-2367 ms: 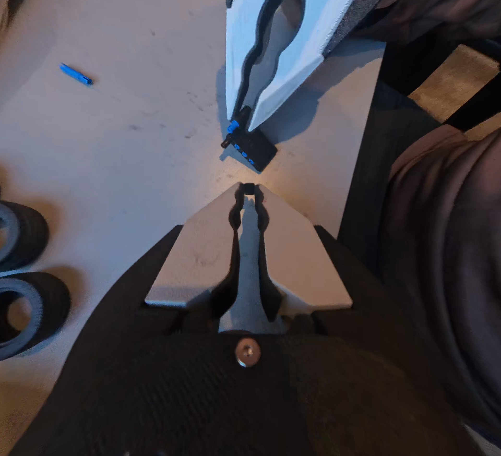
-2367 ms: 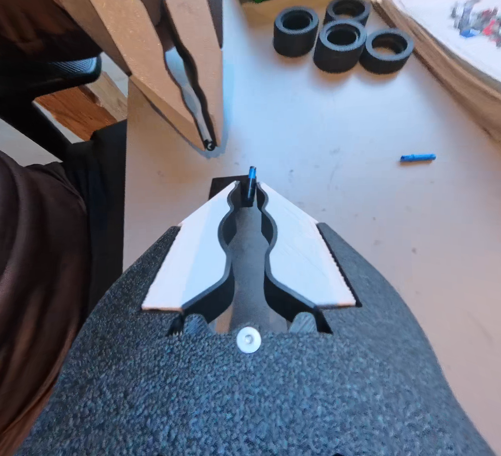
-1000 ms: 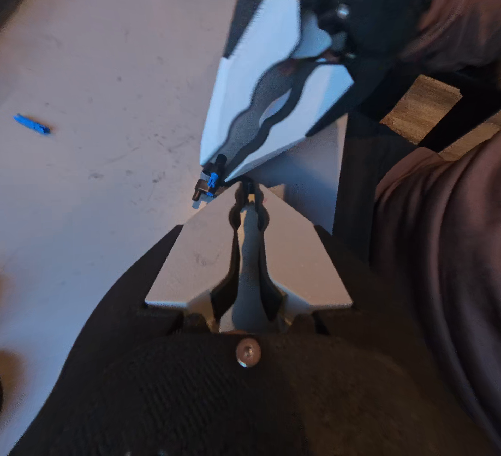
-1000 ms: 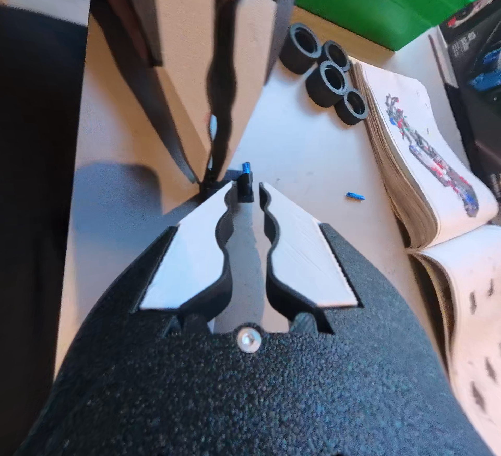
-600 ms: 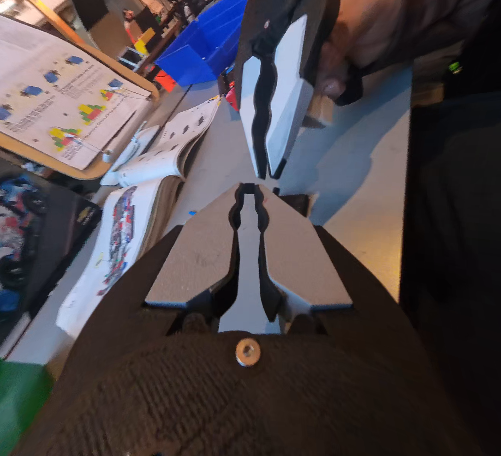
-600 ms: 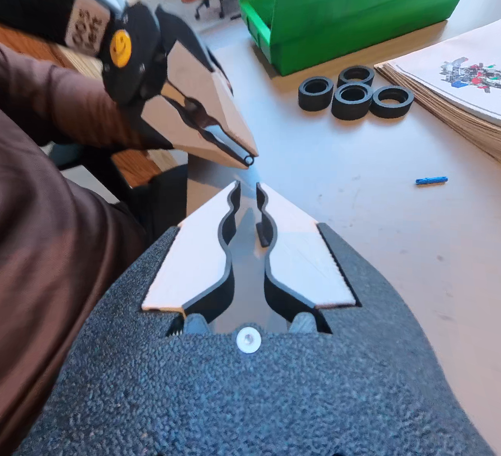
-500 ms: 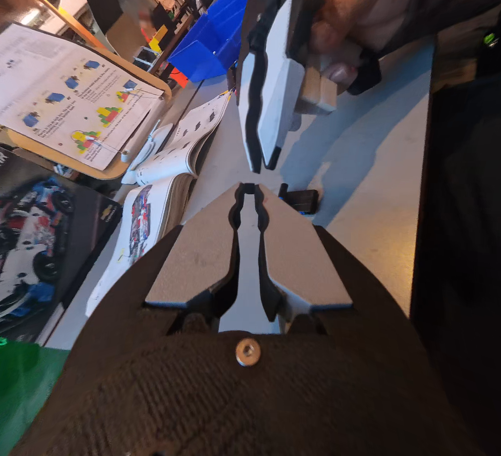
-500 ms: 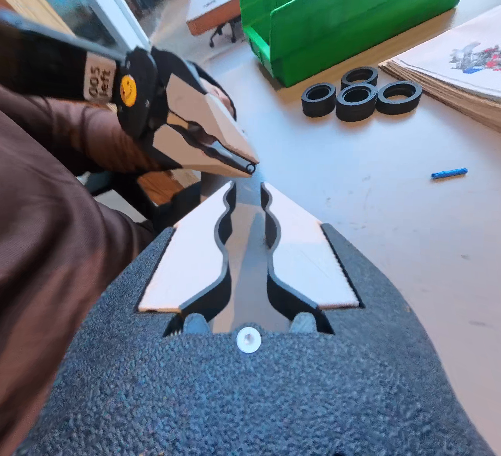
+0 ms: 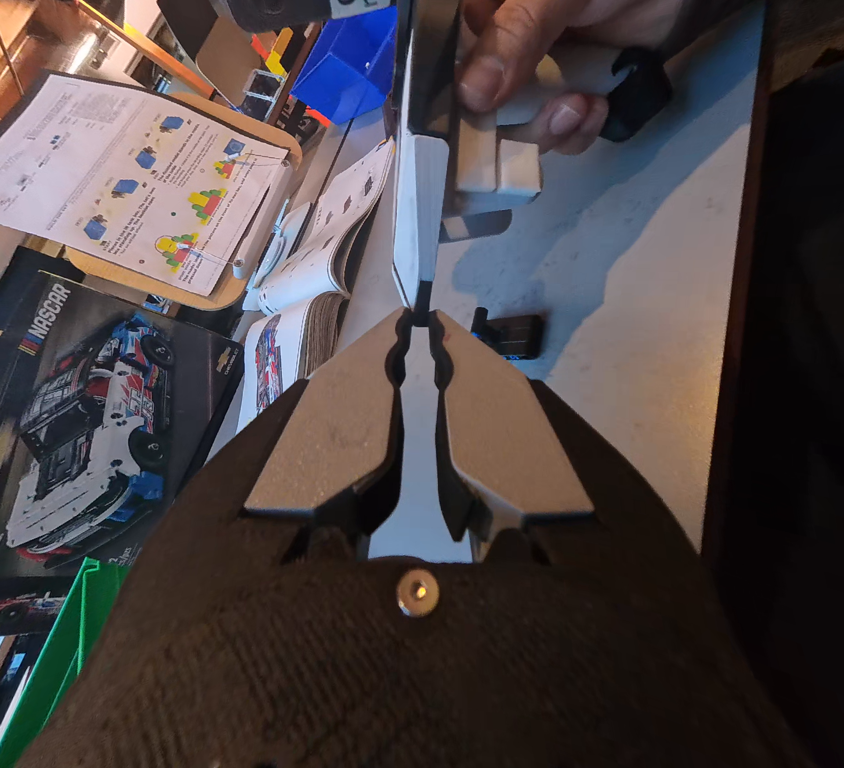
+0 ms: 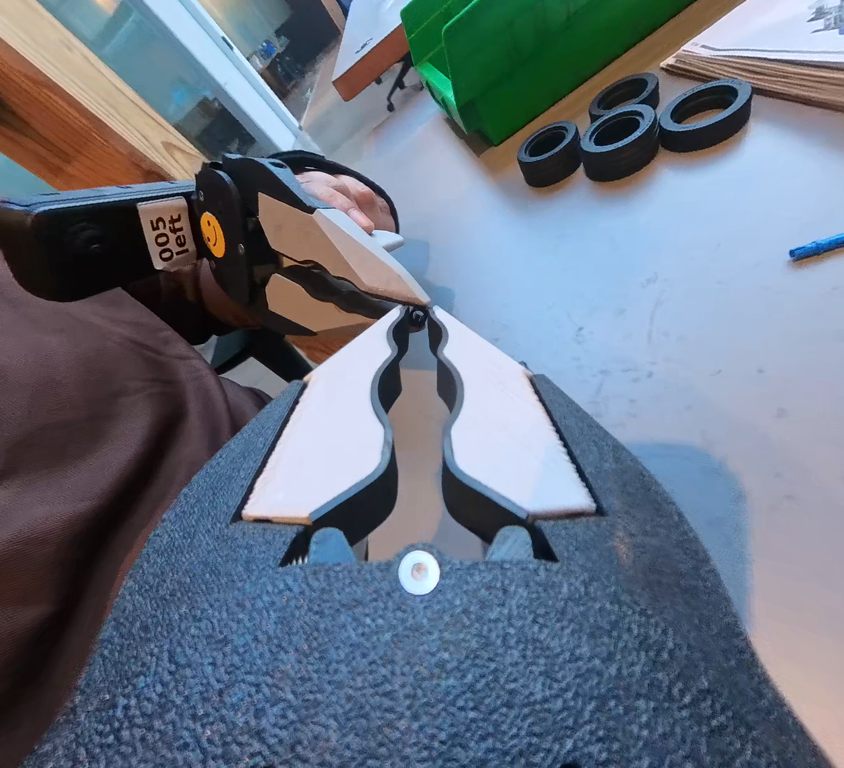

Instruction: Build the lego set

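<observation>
We hold both tools up off the tabletop (image 10: 639, 289) with their tips meeting in mid-air, so a tiny part can pass between them without touching the surface. The left gripper (image 9: 419, 318) has its fingers nearly closed on a small black pin (image 10: 415, 318), which sits right at the tips where the narrow notch can grip it. The right gripper (image 10: 416, 312) brings its own tips around that same pin; its fingers stand a little apart, and we cannot tell whether they are pinching it yet. We judge this to be a handover or a regrip for a better angle. The black lego piece (image 9: 514, 335) with its blue pins lies on the tabletop just behind the tips, near the edge, likely waiting to receive the pin. A loose blue pin (image 10: 817, 246) and four black tyres (image 10: 630, 136) lie farther off.
</observation>
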